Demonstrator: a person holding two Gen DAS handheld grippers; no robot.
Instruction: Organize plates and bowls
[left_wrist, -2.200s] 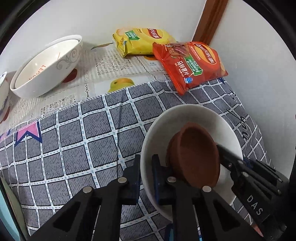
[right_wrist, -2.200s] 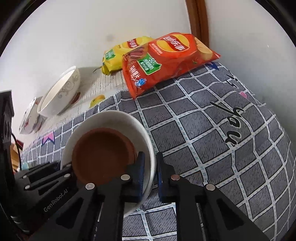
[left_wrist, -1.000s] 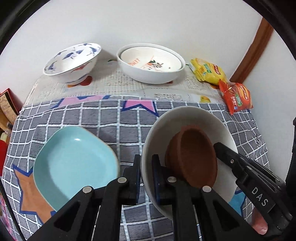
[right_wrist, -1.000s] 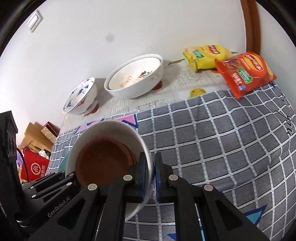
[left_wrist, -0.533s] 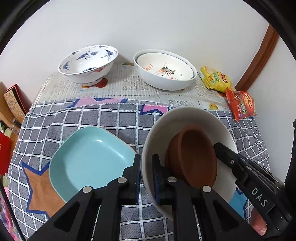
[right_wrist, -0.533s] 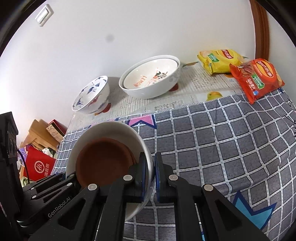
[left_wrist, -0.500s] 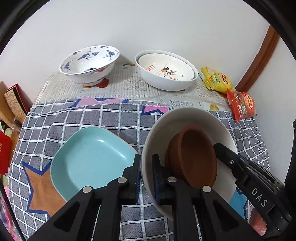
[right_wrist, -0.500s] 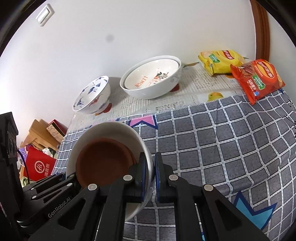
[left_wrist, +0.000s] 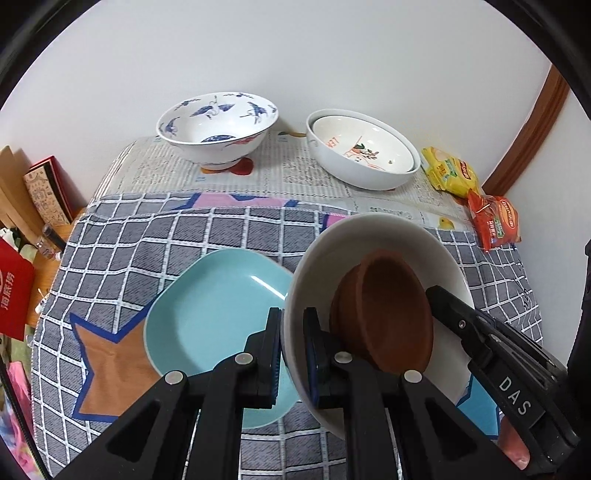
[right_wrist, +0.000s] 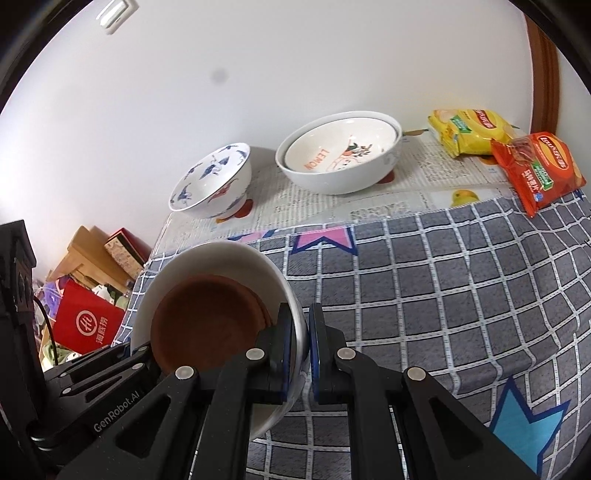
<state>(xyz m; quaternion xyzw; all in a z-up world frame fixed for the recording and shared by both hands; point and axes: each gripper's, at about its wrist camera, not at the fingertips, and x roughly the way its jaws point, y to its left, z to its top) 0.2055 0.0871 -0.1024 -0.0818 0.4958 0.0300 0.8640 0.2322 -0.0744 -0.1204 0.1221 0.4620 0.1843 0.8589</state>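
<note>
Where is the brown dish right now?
In both wrist views the brown dish sits inside the white bowl, which both tongs hold above the checked cloth, right of the teal plate.

I see a yellow snack bag and a red chip bag touching at the table's far corner, on newspaper beside a grey checked cloth. A red paper bag stands below.

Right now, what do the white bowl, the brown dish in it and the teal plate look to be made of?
White bowl: likely glazed ceramic; smooth, thick pale rim.
Brown dish: looks like unglazed terracotta, possibly matte plastic; dull, no highlights.
Teal plate: glazed ceramic or melamine; glossy, bright glare streak.
</note>
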